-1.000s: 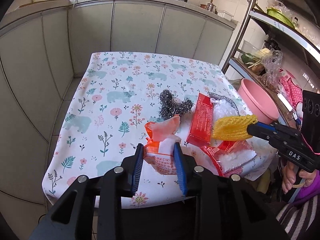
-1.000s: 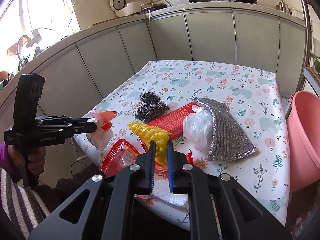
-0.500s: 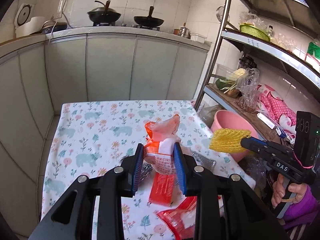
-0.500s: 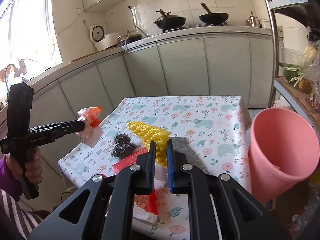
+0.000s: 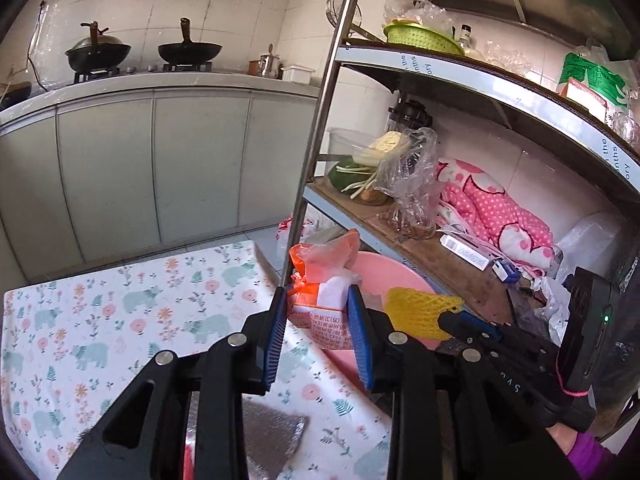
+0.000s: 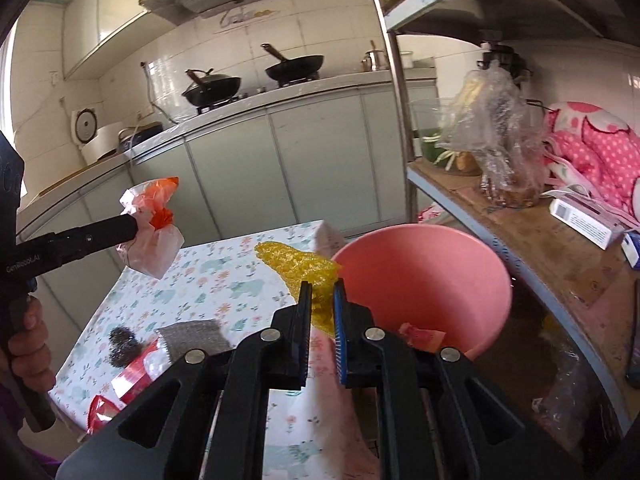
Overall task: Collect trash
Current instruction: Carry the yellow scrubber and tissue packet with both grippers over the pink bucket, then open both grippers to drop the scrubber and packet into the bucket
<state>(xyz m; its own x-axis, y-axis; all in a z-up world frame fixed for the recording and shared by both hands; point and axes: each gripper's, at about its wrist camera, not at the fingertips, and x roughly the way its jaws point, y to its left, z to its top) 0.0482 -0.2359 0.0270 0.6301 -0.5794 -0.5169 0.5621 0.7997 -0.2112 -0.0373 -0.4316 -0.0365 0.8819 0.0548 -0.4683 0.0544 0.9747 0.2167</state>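
Trash is up off the table in both grippers. Clamped between the blue pads of the left gripper [image 5: 318, 322] is a crumpled orange-and-white plastic bag [image 5: 324, 280], held in the air past the table's right edge, in front of the pink basin [image 6: 424, 280]. The right gripper [image 6: 322, 312] pinches a yellow foam net [image 6: 308, 268] in a narrow grip, its free end sticking out over the corner of the table just beside the basin's rim. The basin sits tilted off that right edge, below the metal rack's wooden shelf [image 6: 560, 264]; a scrap of red wrapper [image 6: 422, 338] shows at its lower lip.

On the floral tablecloth [image 5: 120, 320] more bits lie toward the near edge: a grey mesh cloth [image 6: 192, 340], a dark steel-wool ball [image 6: 122, 344] beside it, and red packets [image 6: 124, 384] at the near corner. A hand [image 6: 28, 344] grips the left tool's handle at the frame's side.
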